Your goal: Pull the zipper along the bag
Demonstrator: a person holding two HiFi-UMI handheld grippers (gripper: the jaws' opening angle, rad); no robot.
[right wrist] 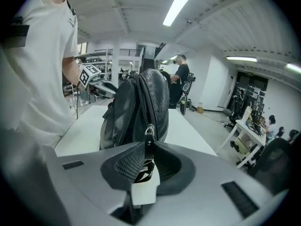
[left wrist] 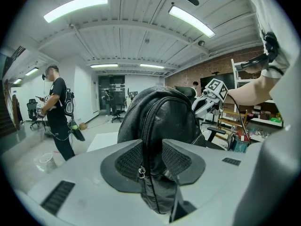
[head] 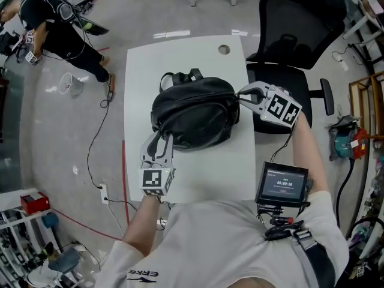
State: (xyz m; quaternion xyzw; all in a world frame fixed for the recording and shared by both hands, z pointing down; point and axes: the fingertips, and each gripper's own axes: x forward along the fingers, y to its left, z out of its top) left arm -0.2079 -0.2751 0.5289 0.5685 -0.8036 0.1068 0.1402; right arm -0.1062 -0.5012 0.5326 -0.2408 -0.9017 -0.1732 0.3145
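Black leather backpack [head: 195,113]: left gripper [head: 160,141] clamps its near end, right gripper [head: 242,95] pinches the zipper pull [right wrist: 148,138] at its right end; the zipper's run looks hardly begun.

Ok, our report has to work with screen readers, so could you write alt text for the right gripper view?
The right claw is shut on the zipper pull of a black leather bag, seen end-on and close up. The bag sits on a white table, with the person's white shirt at the left and an office room behind.
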